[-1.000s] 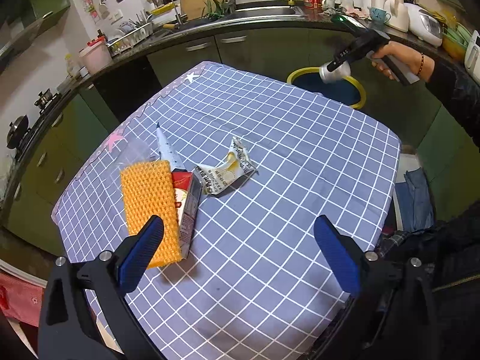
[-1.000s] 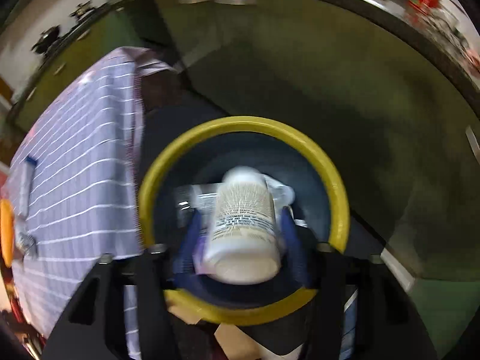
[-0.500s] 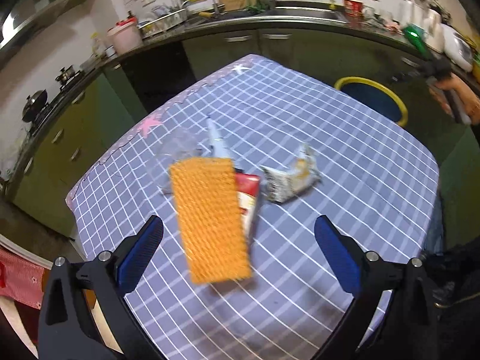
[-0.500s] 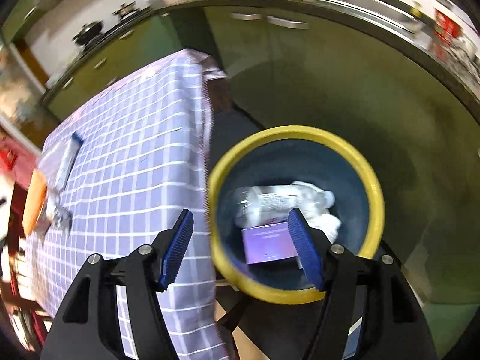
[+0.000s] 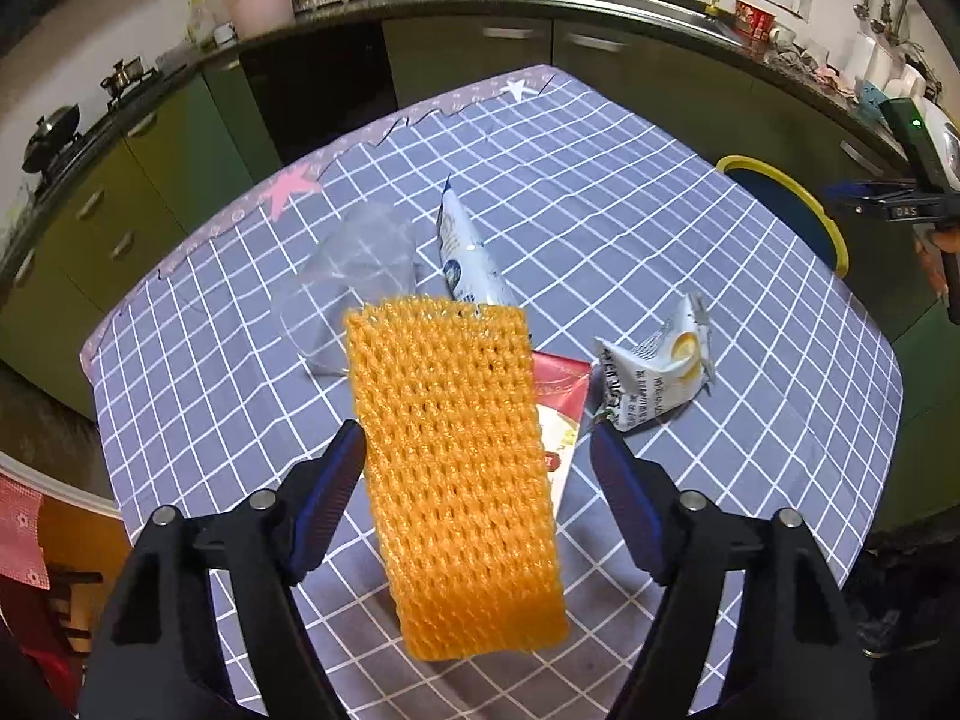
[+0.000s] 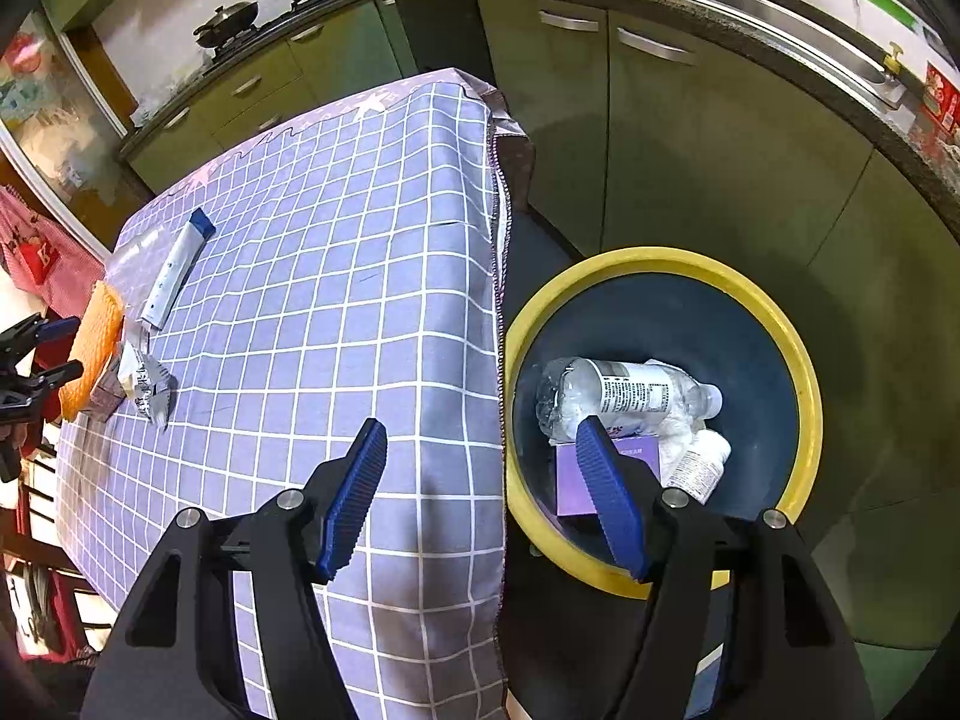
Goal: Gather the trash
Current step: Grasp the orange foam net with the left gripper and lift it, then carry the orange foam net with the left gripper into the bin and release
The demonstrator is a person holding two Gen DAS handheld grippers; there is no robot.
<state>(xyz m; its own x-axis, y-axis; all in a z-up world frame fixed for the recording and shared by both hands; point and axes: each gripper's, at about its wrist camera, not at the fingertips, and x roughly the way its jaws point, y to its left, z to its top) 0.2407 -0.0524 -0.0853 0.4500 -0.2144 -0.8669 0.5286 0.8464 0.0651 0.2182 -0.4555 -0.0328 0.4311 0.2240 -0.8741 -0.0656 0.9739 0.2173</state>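
An orange foam net [image 5: 456, 468] lies on the checked tablecloth [image 5: 600, 180], partly over a red carton [image 5: 561, 396]. My left gripper [image 5: 477, 438] hovers over the net with its jaws closing. The net is between the blue pads [image 5: 336, 480], which do not press on it. A crumpled wrapper [image 5: 654, 378], a white tube [image 5: 468, 264] and a clear plastic bag [image 5: 354, 276] lie close by. My right gripper [image 6: 480, 429] stands open and empty above the table's edge, beside the yellow-rimmed bin [image 6: 660, 258]. The bin holds a clear bottle [image 6: 630, 396], a purple box [image 6: 570, 480] and a small white bottle [image 6: 699, 465].
Green kitchen cabinets [image 6: 690, 150] and a dark counter with a sink curve behind the table and bin. A stove with pans [image 6: 234, 18] is at the far left. The bin sits on the floor right against the table's hanging cloth [image 6: 468, 510].
My left gripper moved over the orange net and its jaws narrowed around it. My right gripper let the white bottle drop into the bin, then drew back toward the table.
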